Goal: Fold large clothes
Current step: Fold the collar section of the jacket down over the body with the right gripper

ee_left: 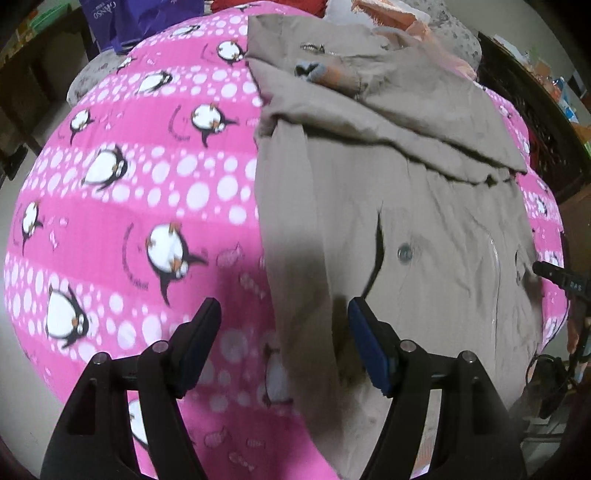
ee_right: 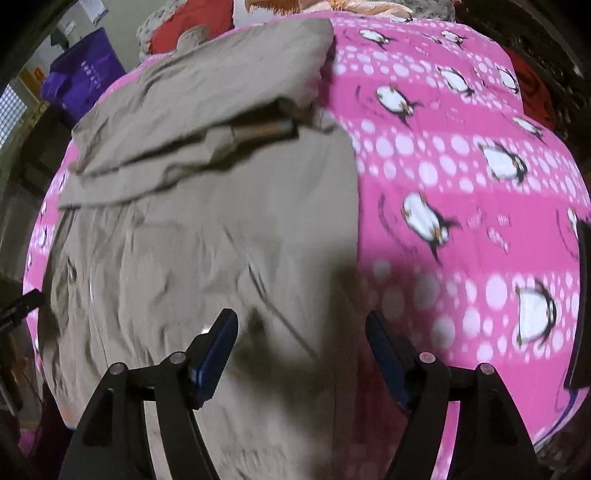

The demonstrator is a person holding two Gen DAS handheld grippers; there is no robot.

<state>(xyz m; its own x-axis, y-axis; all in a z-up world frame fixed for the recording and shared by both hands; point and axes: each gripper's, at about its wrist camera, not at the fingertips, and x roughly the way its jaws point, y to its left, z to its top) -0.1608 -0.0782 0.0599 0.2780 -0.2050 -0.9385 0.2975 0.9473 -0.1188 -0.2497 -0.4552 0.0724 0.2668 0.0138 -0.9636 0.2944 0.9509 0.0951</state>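
Nearest in the left wrist view, the left gripper (ee_left: 284, 314) hangs above the bed with its jaws spread wide and nothing between them. Its left finger is over the pink blanket (ee_left: 129, 206); its right finger, with a blue pad, is over the left edge of the tan coat (ee_left: 424, 229). Whether the tips touch the cloth cannot be told.

In the right wrist view, the right gripper (ee_right: 301, 328) is likewise released, jaws apart and empty. Its left finger is over the coat (ee_right: 207, 229), its right finger near the coat's right edge where the blanket (ee_right: 461, 177) begins.

The coat lies spread on the penguin-print blanket, running away from both grippers. A round snap (ee_left: 405, 253) shows on its front, just beside a dark slit. Farther off, a folded-over flap of the coat crosses its width, with a zipper (ee_left: 314, 48) near the far end.

At the right edge of the left view, a black tip of the other gripper shows beside the coat.

Beyond the blanket sit a purple bag (ee_right: 85, 79), something red (ee_right: 173, 33) and peach cloth (ee_left: 388, 14).
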